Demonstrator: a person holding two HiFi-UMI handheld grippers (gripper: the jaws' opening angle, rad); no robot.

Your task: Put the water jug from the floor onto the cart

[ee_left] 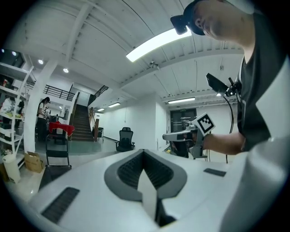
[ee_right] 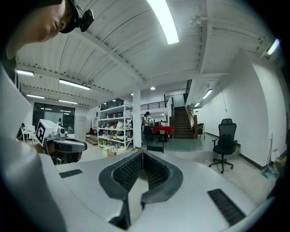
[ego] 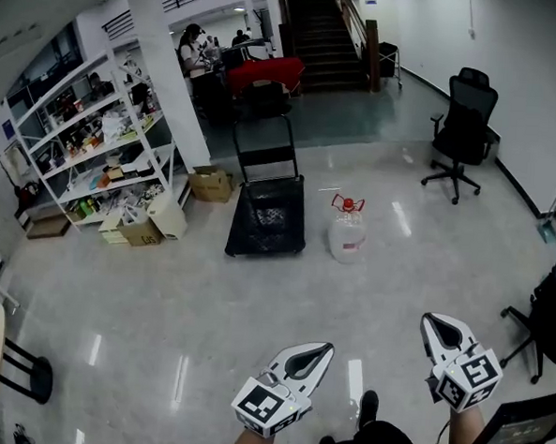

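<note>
Approach stage, as judged: left gripper [ego: 319, 352] and right gripper [ego: 433, 325], both at the near edge, jaws pressed together on nothing; the water jug [ego: 347, 232] stands on the floor [ego: 160, 303] far ahead, just right of the cart [ego: 266, 227]. Next, the gap must be closed and the jaws parted to take the jug. Its fill level cannot be read; the cart's deck looks bare.

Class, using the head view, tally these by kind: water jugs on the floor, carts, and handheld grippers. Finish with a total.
Water jug: 1
Cart: 1
Grippers: 2 (left gripper, right gripper)
Total: 4
</note>
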